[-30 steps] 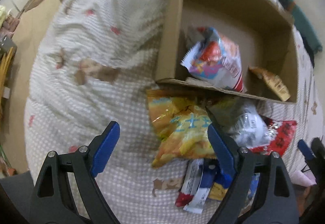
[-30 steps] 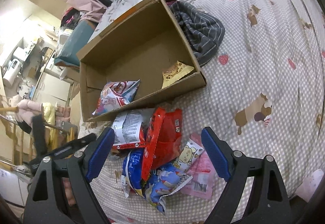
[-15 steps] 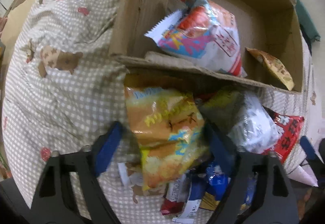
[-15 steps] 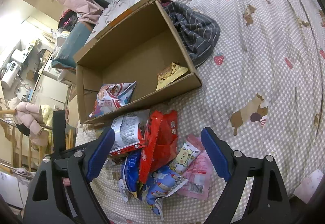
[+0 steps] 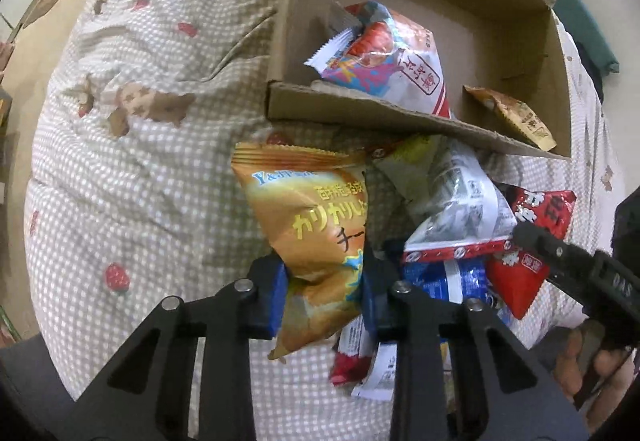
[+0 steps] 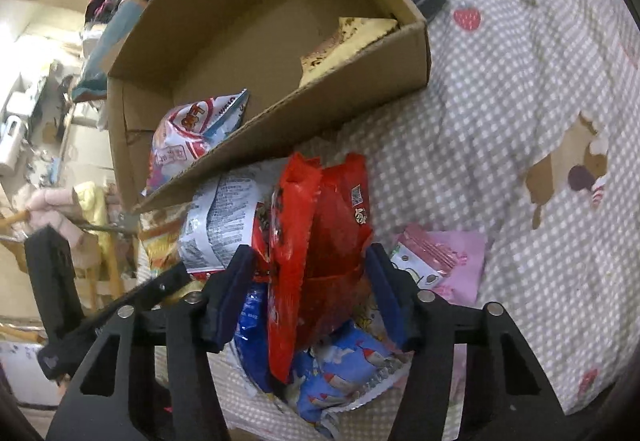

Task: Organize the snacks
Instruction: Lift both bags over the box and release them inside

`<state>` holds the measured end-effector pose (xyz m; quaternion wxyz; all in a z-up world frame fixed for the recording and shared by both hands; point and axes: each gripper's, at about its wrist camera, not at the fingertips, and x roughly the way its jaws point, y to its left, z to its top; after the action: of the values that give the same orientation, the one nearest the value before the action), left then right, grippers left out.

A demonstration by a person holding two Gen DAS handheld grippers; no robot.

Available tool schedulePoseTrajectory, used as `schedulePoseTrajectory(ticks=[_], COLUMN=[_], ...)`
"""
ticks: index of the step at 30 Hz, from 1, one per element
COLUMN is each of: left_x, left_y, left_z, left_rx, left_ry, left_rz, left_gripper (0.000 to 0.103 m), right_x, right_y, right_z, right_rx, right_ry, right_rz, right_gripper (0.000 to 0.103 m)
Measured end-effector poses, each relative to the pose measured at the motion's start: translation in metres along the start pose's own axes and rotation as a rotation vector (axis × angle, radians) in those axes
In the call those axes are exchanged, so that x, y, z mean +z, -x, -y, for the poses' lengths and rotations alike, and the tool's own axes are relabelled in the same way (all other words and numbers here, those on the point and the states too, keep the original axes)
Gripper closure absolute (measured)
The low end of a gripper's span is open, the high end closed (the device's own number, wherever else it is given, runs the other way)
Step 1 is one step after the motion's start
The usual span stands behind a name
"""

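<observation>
Done: two snack packs in cardboard box (image 5: 516, 53), upper frame | Left: heap below box | left gripper (image 5: 322, 291) just closed, pinching orange chip bag (image 5: 316, 225) | right gripper (image 6: 310, 291) closing around red bag (image 6: 320, 225), contact unclear

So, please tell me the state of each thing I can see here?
Cardboard box: open, two packets inside.
Orange snack bag: pinched by left gripper, jaws just closed.
Red snack bag: upright between right gripper pads, jaws just closing.
Pink packet: flat on bedspread.
</observation>
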<state>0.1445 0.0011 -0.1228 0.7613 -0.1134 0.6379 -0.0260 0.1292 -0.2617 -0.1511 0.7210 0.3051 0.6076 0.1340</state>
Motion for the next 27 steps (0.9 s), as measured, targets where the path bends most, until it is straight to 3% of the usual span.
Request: schedulePoseTrajectory(ticks=[7,9,10,13,18,22,27], left_x=[-0.022,-0.029,-0.034,-0.041,-0.055,-0.035,-0.042], left_y=[0.02,0.028,0.033,0.043,0.06,0.057,0.072], left_z=[0.001,-0.005,-0.006,-0.012,-0.019,-0.018,-0.018], left_rx=[-0.003,-0.005,-0.006,-0.011,0.002,0.012,0.008], left_ry=[-0.001,-0.007,-0.008,-0.006,-0.008,-0.004,-0.017], left_rz=[0.027,0.041,0.051,0.075,0.111,0.12,0.184], left_gripper=[0.078,0.078,0.078,0.078,0.078,0.078,0.079], right_x=[0.003,0.002,0.002,0.0,-0.011,-0.017,-0.031], right_y=[0.011,0.013,0.014,0.023,0.047,0.074,0.105], right_z=[0.023,0.021,0.018,0.011,0.014,0.017,0.017], right_rx=[0.036,0.034,0.023,0.005,0.018,0.02,0.107], right_ry=[-0.089,-0.064,-0.042,0.01,0.022,0.05,0.064], right_rz=[0.027,0.031,0.035,0.058,0.093,0.166,0.25], right_gripper=[0.044,0.058,0.069,0.075,0.077,0.078,0.079])
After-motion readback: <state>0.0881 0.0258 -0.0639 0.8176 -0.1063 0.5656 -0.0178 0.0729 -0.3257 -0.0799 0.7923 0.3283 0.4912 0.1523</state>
